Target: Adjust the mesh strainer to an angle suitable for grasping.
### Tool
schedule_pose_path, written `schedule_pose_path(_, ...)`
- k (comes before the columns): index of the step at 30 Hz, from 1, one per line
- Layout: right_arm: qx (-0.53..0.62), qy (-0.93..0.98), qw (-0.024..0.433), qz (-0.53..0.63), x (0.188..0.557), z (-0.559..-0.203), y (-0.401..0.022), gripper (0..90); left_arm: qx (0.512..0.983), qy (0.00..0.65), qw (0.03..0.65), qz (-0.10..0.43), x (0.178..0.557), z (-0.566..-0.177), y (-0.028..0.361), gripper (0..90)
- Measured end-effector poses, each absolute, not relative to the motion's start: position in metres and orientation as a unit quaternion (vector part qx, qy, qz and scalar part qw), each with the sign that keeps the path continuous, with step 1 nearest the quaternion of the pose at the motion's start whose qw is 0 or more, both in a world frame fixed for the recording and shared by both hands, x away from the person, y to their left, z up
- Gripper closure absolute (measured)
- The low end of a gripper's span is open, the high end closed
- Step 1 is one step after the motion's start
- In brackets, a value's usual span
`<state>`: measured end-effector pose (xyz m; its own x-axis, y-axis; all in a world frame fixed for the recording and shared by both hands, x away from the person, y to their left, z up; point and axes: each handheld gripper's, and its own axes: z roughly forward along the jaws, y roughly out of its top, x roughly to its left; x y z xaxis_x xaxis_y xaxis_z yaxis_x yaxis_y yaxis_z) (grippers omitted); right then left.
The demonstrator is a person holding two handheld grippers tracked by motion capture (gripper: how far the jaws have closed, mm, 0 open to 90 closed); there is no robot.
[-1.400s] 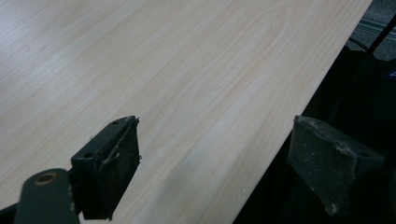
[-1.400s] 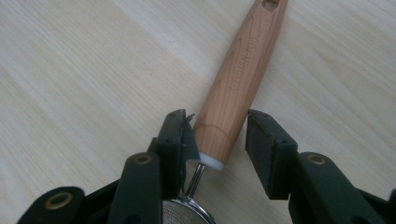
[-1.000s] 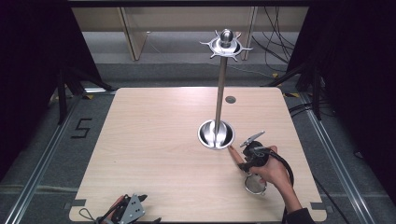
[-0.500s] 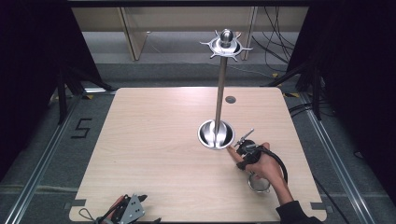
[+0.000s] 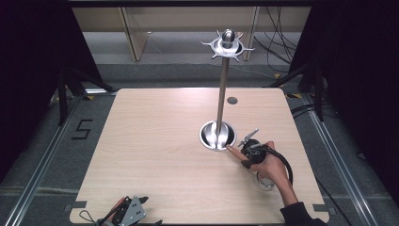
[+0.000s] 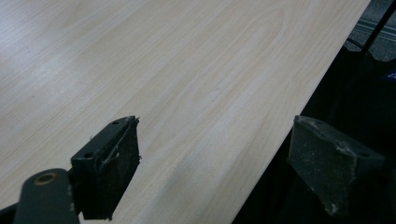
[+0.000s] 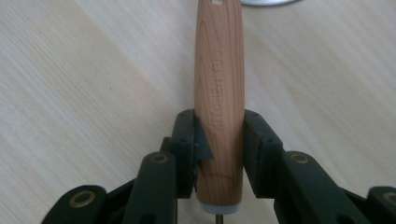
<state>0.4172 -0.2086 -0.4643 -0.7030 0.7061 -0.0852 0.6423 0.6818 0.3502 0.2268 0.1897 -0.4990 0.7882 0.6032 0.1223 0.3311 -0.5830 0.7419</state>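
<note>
A wooden handle (image 7: pixel 219 60) of a utensil lies flat on the table. My right gripper (image 7: pixel 219 122) has just been closing and is now shut on it, pads pressed to both sides. In the high view the right gripper (image 5: pixel 246 157) is just right of the metal stand's round base (image 5: pixel 217 135). The handle's tip (image 5: pixel 231 149) points at that base. A round metal head (image 5: pixel 266 183) shows beneath the hand. My left gripper (image 5: pixel 135 208) rests at the table's near left edge. Its jaws (image 6: pixel 219 149) are open and wide apart, with nothing between them.
The stand's thin pole (image 5: pixel 221 94) rises to a hooked metal crown (image 5: pixel 228 44). A small dark hole (image 5: pixel 232 100) sits in the tabletop (image 5: pixel 155 141) behind it. The table edge (image 6: pixel 289 121) drops off beside the left gripper's far jaw. Cables lie on the floor at right.
The right hand has edged a little left toward the stand's base, with its gripper settling onto the wooden handle. The left gripper has stayed put.
</note>
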Motion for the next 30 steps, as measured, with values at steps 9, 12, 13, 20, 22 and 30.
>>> schedule_pose_path(9, 0.354, 0.898, 0.106, 0.241, 0.409, -0.441, -0.219, 69.1, 0.868, 0.268, 0.374, 0.185, 0.226, -0.499, 0.19, 15.6)
schedule_pose_path(12, 0.372, 0.886, 0.099, 0.259, 0.405, -0.434, -0.221, 69.1, 0.869, 0.266, 0.374, 0.185, 0.226, -0.499, 0.19, 15.6)
schedule_pose_path(13, 0.372, 0.886, 0.099, 0.259, 0.405, -0.434, -0.221, 69.1, 0.868, 0.268, 0.374, 0.184, 0.226, -0.499, 0.19, 15.6)
schedule_pose_path(20, 0.368, 0.861, 0.114, 0.331, 0.399, -0.419, -0.235, 69.2, 0.867, 0.271, 0.377, 0.184, 0.226, -0.499, 0.189, 15.6)
schedule_pose_path(22, 0.343, 0.863, 0.119, 0.351, 0.402, -0.418, -0.237, 69.2, 0.866, 0.272, 0.377, 0.183, 0.226, -0.499, 0.189, 15.6)
schedule_pose_path(30, 0.353, 0.834, 0.142, 0.399, 0.394, -0.394, -0.247, 69.2, 0.867, 0.272, 0.376, 0.18, 0.226, -0.499, 0.189, 15.6)
